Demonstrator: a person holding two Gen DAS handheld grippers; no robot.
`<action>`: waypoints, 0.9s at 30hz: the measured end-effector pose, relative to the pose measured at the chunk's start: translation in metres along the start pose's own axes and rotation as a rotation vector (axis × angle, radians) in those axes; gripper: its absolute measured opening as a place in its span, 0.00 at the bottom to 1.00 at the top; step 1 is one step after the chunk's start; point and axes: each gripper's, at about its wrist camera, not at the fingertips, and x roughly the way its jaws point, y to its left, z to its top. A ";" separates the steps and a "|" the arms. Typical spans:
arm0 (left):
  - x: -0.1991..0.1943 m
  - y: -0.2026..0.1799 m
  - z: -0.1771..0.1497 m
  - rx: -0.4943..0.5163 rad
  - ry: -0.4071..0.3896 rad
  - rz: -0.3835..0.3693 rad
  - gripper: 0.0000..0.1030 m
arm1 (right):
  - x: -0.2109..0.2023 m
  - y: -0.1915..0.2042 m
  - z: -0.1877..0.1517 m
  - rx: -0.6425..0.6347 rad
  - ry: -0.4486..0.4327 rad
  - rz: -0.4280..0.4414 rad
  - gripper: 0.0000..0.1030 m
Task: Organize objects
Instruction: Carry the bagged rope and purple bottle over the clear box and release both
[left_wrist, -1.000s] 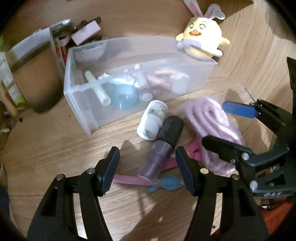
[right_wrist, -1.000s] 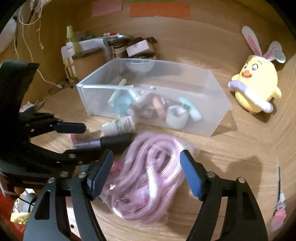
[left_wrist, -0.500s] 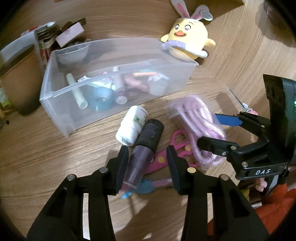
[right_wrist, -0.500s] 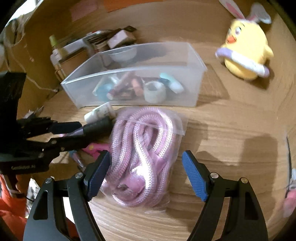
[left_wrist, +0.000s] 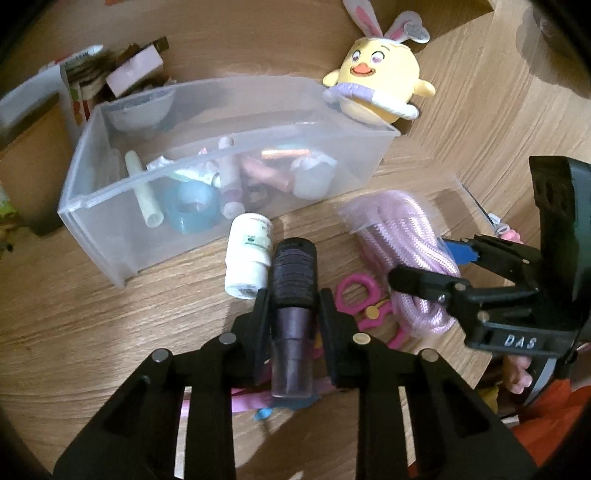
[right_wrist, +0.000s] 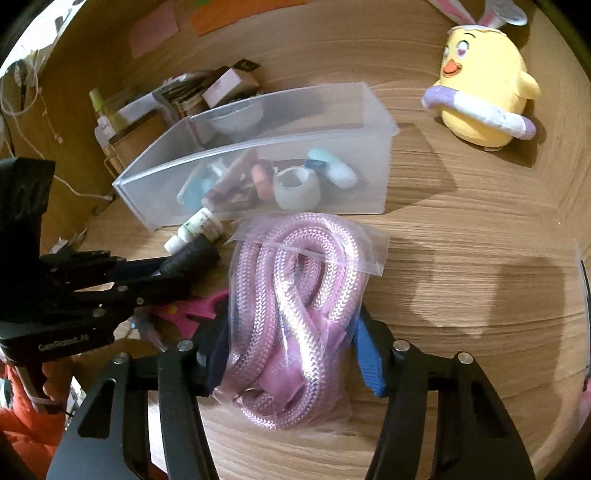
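Left gripper (left_wrist: 293, 314) clamps the purple bottle (left_wrist: 293, 325) between both fingers. Right gripper (right_wrist: 291, 350), level over the table (right_wrist: 461, 258), squeezes the bagged pink rope (right_wrist: 295, 306).

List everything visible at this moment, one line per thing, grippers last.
Storage bin: 1, translucent plastic, desk centre; holds tubes, a blue ring, a white ring.
Purple bottle: 1, black cap, between the left gripper's fingers.
White bottle: 1, lying beside the purple bottle, in front of the bin.
Bagged rope: 1, pink, in clear bag, between the right gripper's fingers.
Scissors: 1, pink handles, partly under the rope and bottle.
Chick plush: 1, yellow, bunny ears, behind the bin's right end.
Boxes and clutter: several, back left.
Left gripper: 1, black, shut on bottle.
Right gripper: 1, black, blue pads, closed on bag.
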 end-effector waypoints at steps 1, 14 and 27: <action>-0.003 -0.002 0.000 0.002 -0.008 -0.001 0.24 | -0.002 -0.002 0.000 0.003 -0.007 0.001 0.52; -0.056 0.002 0.025 -0.030 -0.179 -0.002 0.24 | -0.044 -0.002 0.039 -0.010 -0.175 -0.015 0.52; -0.092 0.043 0.065 -0.121 -0.326 0.098 0.24 | -0.061 0.019 0.105 -0.100 -0.341 -0.044 0.52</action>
